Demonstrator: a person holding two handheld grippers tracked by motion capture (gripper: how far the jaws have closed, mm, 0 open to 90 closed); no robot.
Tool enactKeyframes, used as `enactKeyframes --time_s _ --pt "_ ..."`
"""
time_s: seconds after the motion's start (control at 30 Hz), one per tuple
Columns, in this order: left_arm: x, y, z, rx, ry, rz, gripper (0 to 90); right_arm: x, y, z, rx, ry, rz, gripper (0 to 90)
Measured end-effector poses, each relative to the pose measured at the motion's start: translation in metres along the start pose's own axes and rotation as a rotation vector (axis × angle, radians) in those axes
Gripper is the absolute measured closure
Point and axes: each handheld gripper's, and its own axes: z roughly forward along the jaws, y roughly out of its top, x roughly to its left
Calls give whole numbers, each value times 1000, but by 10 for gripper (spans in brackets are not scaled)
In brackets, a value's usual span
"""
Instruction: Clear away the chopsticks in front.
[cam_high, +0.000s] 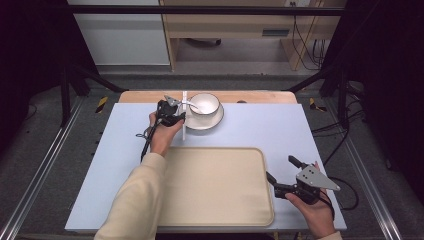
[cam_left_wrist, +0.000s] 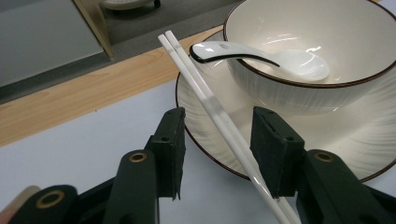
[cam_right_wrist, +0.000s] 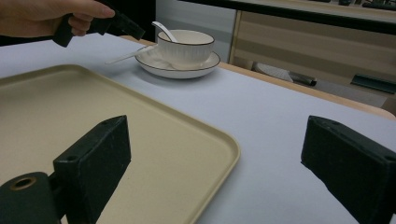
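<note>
A pair of white chopsticks (cam_left_wrist: 212, 105) lies with its far end on the rim of a white plate (cam_left_wrist: 336, 140) with a dark edge. On the plate stands a white bowl (cam_left_wrist: 299, 28) with a white spoon (cam_left_wrist: 261, 58) in it. My left gripper (cam_left_wrist: 217, 123) straddles the chopsticks. They run closer to its right-hand pad, and a gap shows at the other pad. In the high view this gripper (cam_high: 172, 114) sits just left of the bowl (cam_high: 205, 103). My right gripper (cam_high: 279, 167) hovers open and empty beside the right edge of the beige tray (cam_high: 215, 185).
The tray lies at the near middle of the pale blue mat (cam_high: 270, 125), with nothing on it. A strip of wooden tabletop (cam_high: 260, 96) runs behind the plate. Cabinets stand beyond the table. Black cables trail from both grippers.
</note>
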Motion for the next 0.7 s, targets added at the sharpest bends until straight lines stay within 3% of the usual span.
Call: enactKeyframes --time_s 0.3,0.7 --pt "-6 -2 11 27 44 -2 621 -1 -1 0 8 -1 4 84" --pt "-7 -5 18 36 26 -39 679 -1 -1 0 17 1 6 85"
